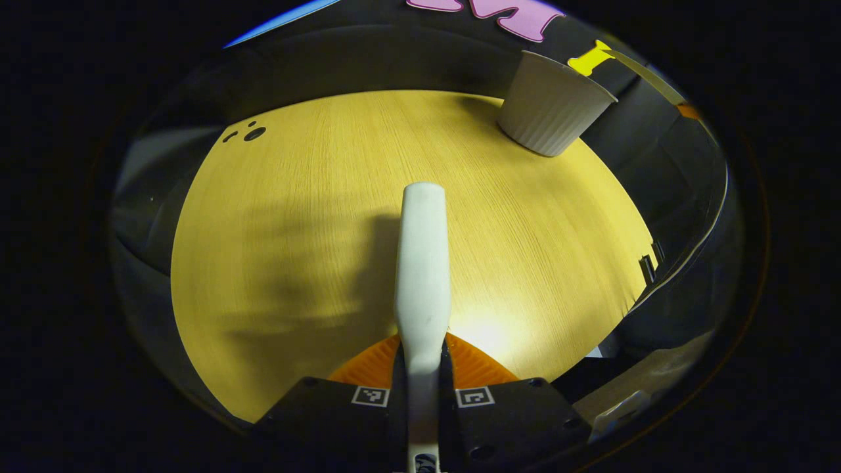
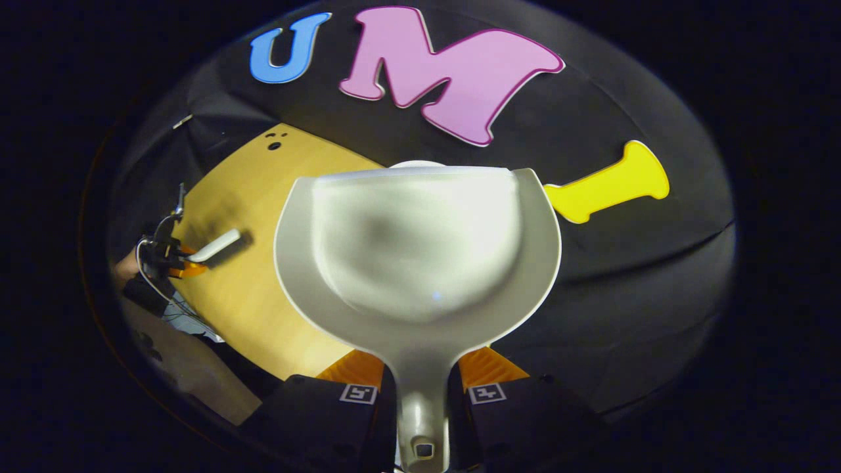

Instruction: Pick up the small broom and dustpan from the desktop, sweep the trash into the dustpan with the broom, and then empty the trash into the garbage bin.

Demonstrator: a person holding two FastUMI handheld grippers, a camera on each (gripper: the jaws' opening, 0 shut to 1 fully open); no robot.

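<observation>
My left gripper is shut on the small white broom; its rounded end points forward, low over the wooden desktop. The right gripper view also shows that gripper at far left, with the broom sticking out of it. My right gripper is shut on the handle of the white dustpan, which is raised and faces the camera. Its hollow looks bare. The white ribbed garbage bin stands at the desktop's far right corner. A sliver of white rim peeks over the dustpan's top edge.
Small dark holes mark the desktop's far left corner. The desktop's right edge carries a small dark clip. A hand and cables sit behind the left gripper, off the desktop's near side.
</observation>
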